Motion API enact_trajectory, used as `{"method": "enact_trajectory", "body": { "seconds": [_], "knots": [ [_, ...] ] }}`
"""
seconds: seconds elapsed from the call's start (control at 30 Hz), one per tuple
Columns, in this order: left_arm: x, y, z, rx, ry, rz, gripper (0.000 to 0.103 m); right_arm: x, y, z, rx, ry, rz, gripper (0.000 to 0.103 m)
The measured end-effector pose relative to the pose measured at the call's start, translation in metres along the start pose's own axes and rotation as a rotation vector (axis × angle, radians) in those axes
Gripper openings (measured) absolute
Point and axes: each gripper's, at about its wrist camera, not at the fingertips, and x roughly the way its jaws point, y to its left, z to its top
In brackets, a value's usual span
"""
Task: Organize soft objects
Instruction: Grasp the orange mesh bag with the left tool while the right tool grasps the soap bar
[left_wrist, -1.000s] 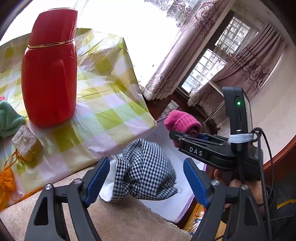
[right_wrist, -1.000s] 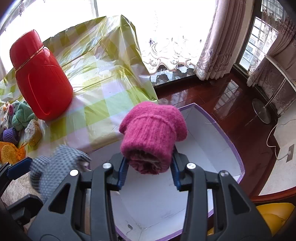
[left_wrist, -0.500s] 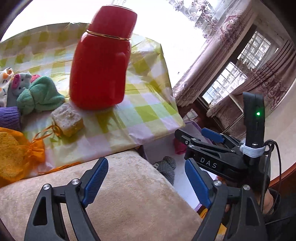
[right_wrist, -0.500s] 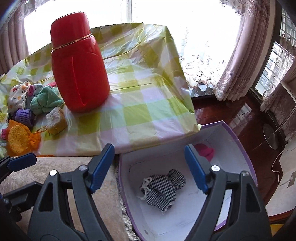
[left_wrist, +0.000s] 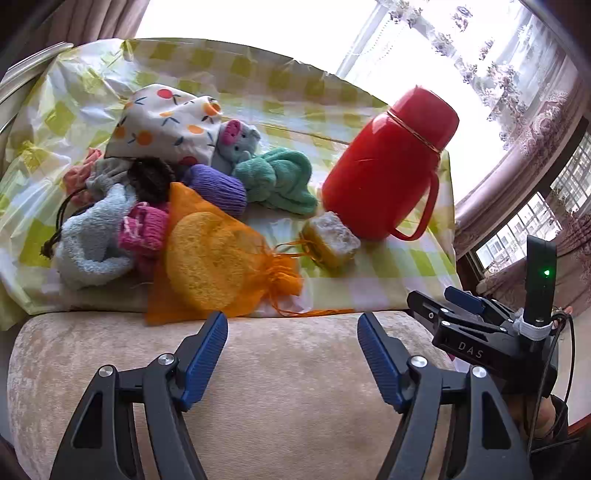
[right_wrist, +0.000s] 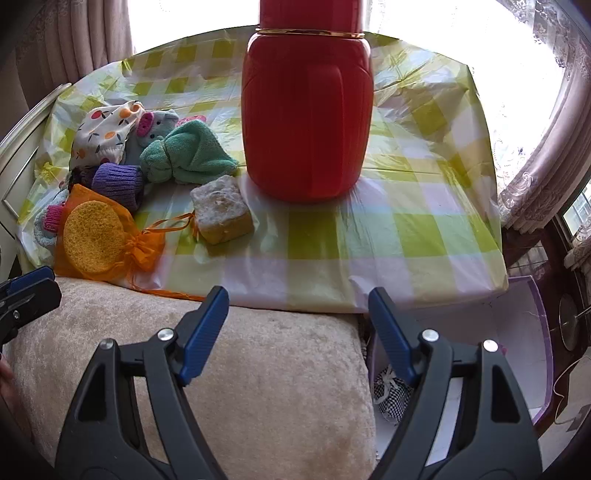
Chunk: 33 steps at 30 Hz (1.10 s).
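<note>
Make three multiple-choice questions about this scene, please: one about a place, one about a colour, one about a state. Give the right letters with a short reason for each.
1. Where does the yellow sponge block lie?
A. in the white box
B. on the checked tablecloth, in front of the red thermos
C. on the beige cushion

2. What colour is the mesh pouch that holds the round sponge?
A. orange
B. blue
C. black

3. In what state is the left hand-held gripper?
A. shut on a sock
B. shut on nothing
C. open and empty

Answers:
1 B: the block rests on the checked tablecloth close to the base of the red thermos.
2 A: the mesh is orange, and the yellow round sponge shows through it.
3 C: its blue fingers stand wide apart above the beige cushion, with nothing between them.
</note>
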Motion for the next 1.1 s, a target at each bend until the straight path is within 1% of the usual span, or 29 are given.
{"method": "enact_trajectory", "body": {
  "seconds": [0.13, 0.23, 0.37, 0.53, 0.6, 0.87, 0.97, 1.03, 1.1],
  "knots": [
    [-0.005, 0.03, 0.002, -0.068, -0.022, 0.033, 0.073, 0.012, 0.016, 0.008, -0.034, 0.022, 0.022, 0.08],
    [0.001, 0.047, 0.005, -0.118, -0.001, 0.048, 0.073, 0.02, 0.028, 0.012, -0.061, 0.034, 0.034, 0.08],
    [0.014, 0.064, 0.01, -0.185, 0.038, 0.035, 0.072, 0.031, 0.04, 0.017, -0.09, 0.045, 0.041, 0.08],
    [0.032, 0.073, 0.018, -0.223, 0.085, 0.01, 0.062, 0.049, 0.048, 0.029, -0.1, 0.067, 0.049, 0.08],
    [0.039, 0.074, 0.02, -0.233, 0.1, 0.004, 0.056, 0.055, 0.05, 0.033, -0.102, 0.069, 0.053, 0.08],
    [0.056, 0.075, 0.027, -0.235, 0.138, -0.023, 0.053, 0.079, 0.062, 0.056, -0.123, 0.069, 0.047, 0.08],
    [0.061, 0.074, 0.03, -0.238, 0.143, -0.031, 0.049, 0.087, 0.064, 0.062, -0.117, 0.072, 0.048, 0.08],
    [0.065, 0.073, 0.031, -0.237, 0.149, -0.036, 0.046, 0.093, 0.063, 0.066, -0.11, 0.078, 0.051, 0.077],
    [0.069, 0.071, 0.032, -0.236, 0.152, -0.038, 0.032, 0.097, 0.063, 0.067, -0.106, 0.088, 0.056, 0.071]
  ]
}}
